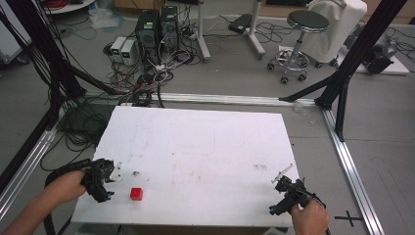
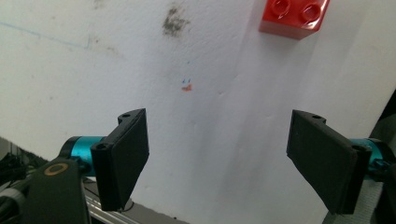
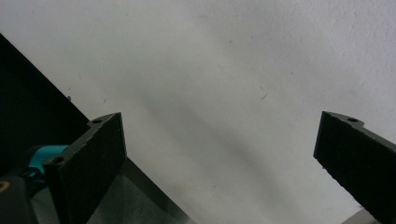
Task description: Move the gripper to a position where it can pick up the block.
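A small red brick (image 1: 136, 194) with round studs lies on the white table (image 1: 195, 147) near its front left. In the left gripper view the red brick (image 2: 294, 16) sits at the top right, beyond the jaws. My left gripper (image 1: 105, 181) hovers just left of the brick, open, nothing between its jaws (image 2: 217, 158). My right gripper (image 1: 286, 193) is held at the table's front right corner, open and empty, and in its own view the right gripper (image 3: 219, 163) looks down on bare white tabletop.
A dark smudge (image 2: 173, 22) and a small red mark (image 2: 187, 87) stain the tabletop. Black frame posts (image 1: 352, 58) flank the table. On the floor behind it are computer towers (image 1: 156, 27), tangled cables and a stool (image 1: 301, 36).
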`<state>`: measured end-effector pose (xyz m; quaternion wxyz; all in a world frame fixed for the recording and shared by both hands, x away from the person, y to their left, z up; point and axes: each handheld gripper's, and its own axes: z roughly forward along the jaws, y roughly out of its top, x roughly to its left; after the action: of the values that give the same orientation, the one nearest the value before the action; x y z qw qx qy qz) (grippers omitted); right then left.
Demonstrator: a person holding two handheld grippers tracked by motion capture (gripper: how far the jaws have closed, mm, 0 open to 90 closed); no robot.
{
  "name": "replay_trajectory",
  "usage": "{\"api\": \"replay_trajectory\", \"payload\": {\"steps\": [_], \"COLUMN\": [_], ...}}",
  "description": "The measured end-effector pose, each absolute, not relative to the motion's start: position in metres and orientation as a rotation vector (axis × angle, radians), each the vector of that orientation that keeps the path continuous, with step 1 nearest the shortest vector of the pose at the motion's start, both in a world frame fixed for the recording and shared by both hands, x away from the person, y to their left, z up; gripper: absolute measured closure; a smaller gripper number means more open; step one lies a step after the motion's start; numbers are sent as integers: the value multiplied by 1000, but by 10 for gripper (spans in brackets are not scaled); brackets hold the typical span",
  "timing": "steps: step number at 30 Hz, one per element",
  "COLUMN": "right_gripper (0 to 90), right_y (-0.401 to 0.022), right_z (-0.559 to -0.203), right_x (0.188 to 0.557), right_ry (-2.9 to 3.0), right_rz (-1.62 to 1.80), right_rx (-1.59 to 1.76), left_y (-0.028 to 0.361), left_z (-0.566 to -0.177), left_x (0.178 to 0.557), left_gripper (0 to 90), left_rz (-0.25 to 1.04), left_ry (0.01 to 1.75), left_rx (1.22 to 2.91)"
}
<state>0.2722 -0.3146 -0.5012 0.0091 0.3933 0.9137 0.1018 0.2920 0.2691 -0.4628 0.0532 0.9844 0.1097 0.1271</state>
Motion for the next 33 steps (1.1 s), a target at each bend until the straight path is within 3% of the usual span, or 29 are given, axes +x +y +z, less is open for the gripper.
{"api": "replay_trajectory", "payload": {"steps": [10,33], "right_gripper": [15,16], "right_y": [-315,-314], "right_z": [-500,-499], "right_x": [272,273], "right_ry": [2853,2859], "right_rz": [331,346], "right_rx": [1227,1215], "left_y": [252,216], "left_z": [-463,-478], "left_x": [292,291], "left_gripper": [214,215], "left_rz": [345,226], "left_ry": [152,-14], "left_rx": [3007,3060]}}
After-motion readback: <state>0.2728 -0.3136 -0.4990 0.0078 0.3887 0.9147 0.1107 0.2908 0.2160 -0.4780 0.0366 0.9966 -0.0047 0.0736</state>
